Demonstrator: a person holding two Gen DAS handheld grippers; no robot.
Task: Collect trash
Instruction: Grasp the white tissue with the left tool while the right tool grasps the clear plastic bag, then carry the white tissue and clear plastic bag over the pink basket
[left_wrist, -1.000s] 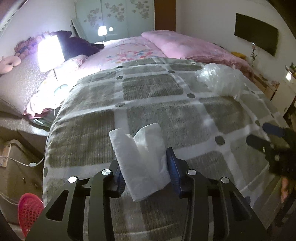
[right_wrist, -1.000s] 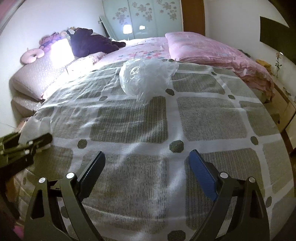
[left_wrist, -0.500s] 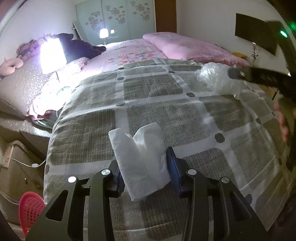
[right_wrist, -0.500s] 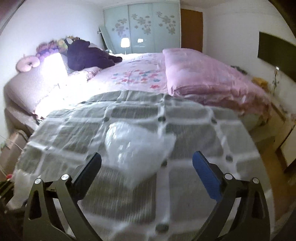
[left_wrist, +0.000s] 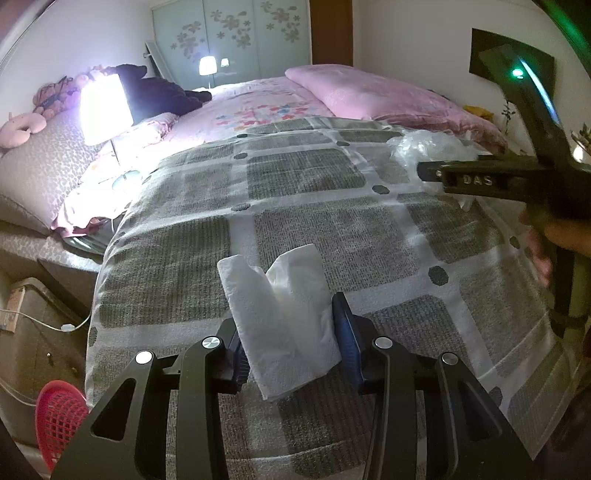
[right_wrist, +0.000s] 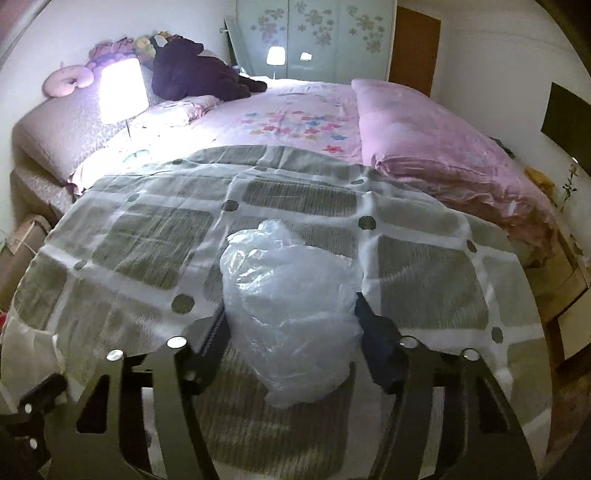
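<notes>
My left gripper (left_wrist: 288, 332) is shut on a folded white paper towel (left_wrist: 280, 321), held above the grey checked blanket (left_wrist: 332, 236). A crumpled clear plastic bag (right_wrist: 291, 306) lies on the blanket, and my right gripper (right_wrist: 290, 325) has its fingers on either side of it, closed against the bag. In the left wrist view the right gripper (left_wrist: 480, 179) shows from the side at the right, over the same plastic bag (left_wrist: 428, 147).
A red mesh basket (left_wrist: 59, 421) stands on the floor at the lower left of the bed. A lit lamp (left_wrist: 105, 105), plush toys (right_wrist: 195, 70) and pink bedding (right_wrist: 424, 136) fill the far part of the bed. A wooden cabinet (right_wrist: 565, 284) stands at the right.
My right gripper has moved forward over the bed to the plastic bag and its fingers have closed in around it. My left gripper still holds the paper towel in place.
</notes>
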